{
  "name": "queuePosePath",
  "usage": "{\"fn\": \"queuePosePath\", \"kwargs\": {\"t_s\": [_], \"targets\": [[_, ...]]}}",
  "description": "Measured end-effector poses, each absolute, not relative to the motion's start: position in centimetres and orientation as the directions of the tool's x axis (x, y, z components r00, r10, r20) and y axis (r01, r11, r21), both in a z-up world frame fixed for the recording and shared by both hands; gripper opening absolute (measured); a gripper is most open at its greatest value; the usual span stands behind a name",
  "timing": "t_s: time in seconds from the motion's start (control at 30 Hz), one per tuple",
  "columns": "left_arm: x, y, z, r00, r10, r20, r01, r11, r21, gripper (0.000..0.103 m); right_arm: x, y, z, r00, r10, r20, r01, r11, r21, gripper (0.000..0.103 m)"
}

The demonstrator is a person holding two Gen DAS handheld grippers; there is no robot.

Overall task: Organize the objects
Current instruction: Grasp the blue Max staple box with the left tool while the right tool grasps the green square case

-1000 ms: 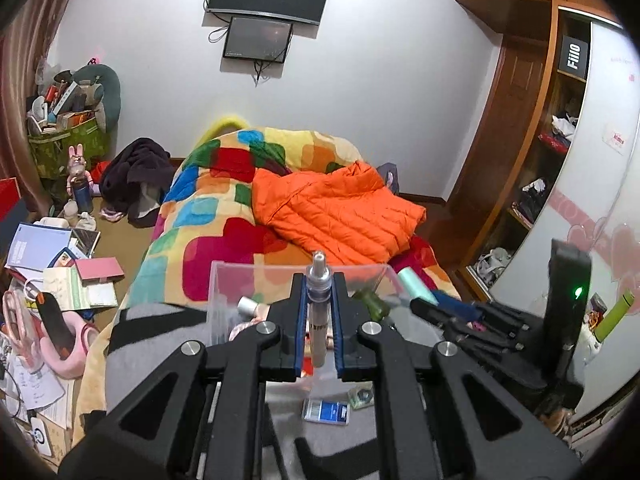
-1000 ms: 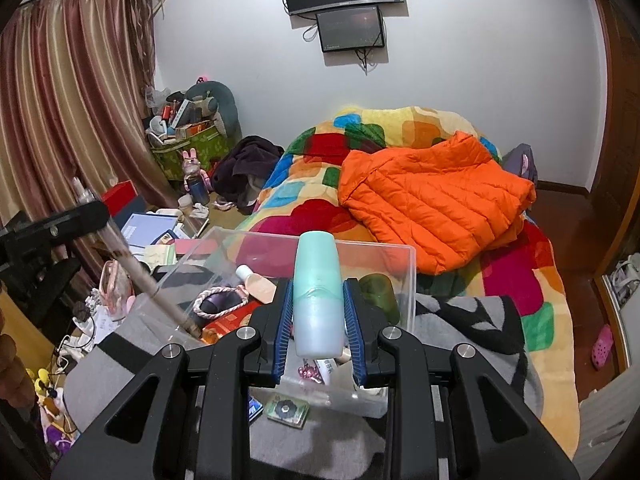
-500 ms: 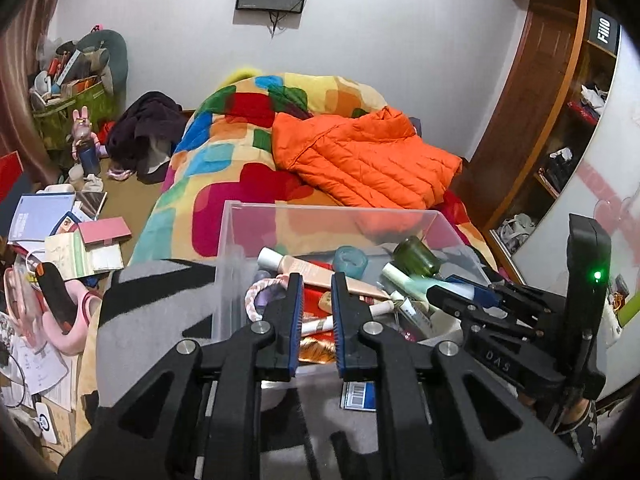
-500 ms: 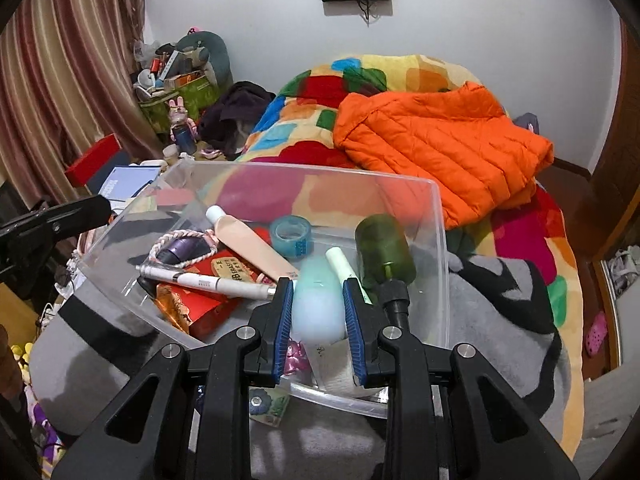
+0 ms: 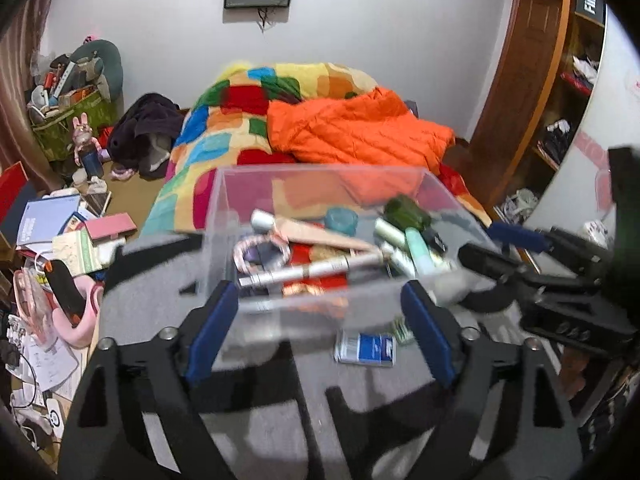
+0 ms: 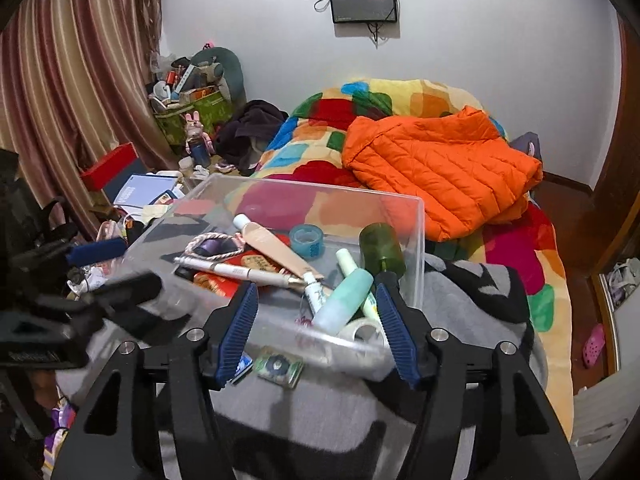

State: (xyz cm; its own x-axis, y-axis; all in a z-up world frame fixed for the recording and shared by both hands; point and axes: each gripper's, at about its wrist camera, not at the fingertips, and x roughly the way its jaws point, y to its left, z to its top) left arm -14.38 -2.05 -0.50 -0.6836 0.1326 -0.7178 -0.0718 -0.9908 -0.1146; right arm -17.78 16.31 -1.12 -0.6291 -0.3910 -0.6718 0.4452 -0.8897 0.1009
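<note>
Left wrist view: your left gripper [image 5: 320,326] is spread wide and empty before the clear bin [image 5: 224,204]; your right gripper [image 6: 318,330], likewise spread, frames the mint bottle [image 6: 342,300] lying inside it

Inside clear bin [image 6: 416,240]: one green bottle [image 6: 381,249], one mint bottle [image 6: 342,300], one teal tape roll [image 6: 307,241], one silver pen [image 6: 240,270], one beige tube [image 6: 272,246], one braided oval mirror [image 6: 214,246]. Just in front of bin: two small packets [image 6: 278,366] [image 5: 365,348].

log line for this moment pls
left tongs: open, empty | right tongs: open, empty | mint bottle: in clear bin
</note>
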Motion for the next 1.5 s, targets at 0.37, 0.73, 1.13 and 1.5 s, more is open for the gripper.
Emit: {"fn": "queuePosePath", "kwargs": {"t_s": [0.37, 0.73, 1.13, 1.5], "targets": [[-15.3, 0.6, -6.8, -0.511, 0.155, -0.845, -0.158, -0.984, -0.085, 0.09, -15.3, 17.8, -3.2, -0.602, -0.367, -0.709, 0.423, -0.9, 0.107, 0.065], [-16.1, 2.3, -8.4, -0.498, 0.133, -0.857, -0.211, -0.977, -0.029, 0.061, -15.4, 17.9, -6.9, -0.52, -0.361, -0.774, 0.42, -0.897, 0.136, 0.065], [-12.9, -2.4, -7.4, -0.525, 0.185, -0.831, -0.13, -0.982, -0.136, 0.047, -17.4, 13.2, -9.0, -0.452, -0.345, -0.823, 0.449, -0.885, 0.124, 0.051], [-11.6, -3.5, -4.6, -0.605, 0.195, -0.772, -0.095, -0.98, -0.174, 0.047, -15.6, 13.6, -7.9, -0.492, -0.35, -0.797, 0.443, -0.889, 0.116, 0.034]]}}
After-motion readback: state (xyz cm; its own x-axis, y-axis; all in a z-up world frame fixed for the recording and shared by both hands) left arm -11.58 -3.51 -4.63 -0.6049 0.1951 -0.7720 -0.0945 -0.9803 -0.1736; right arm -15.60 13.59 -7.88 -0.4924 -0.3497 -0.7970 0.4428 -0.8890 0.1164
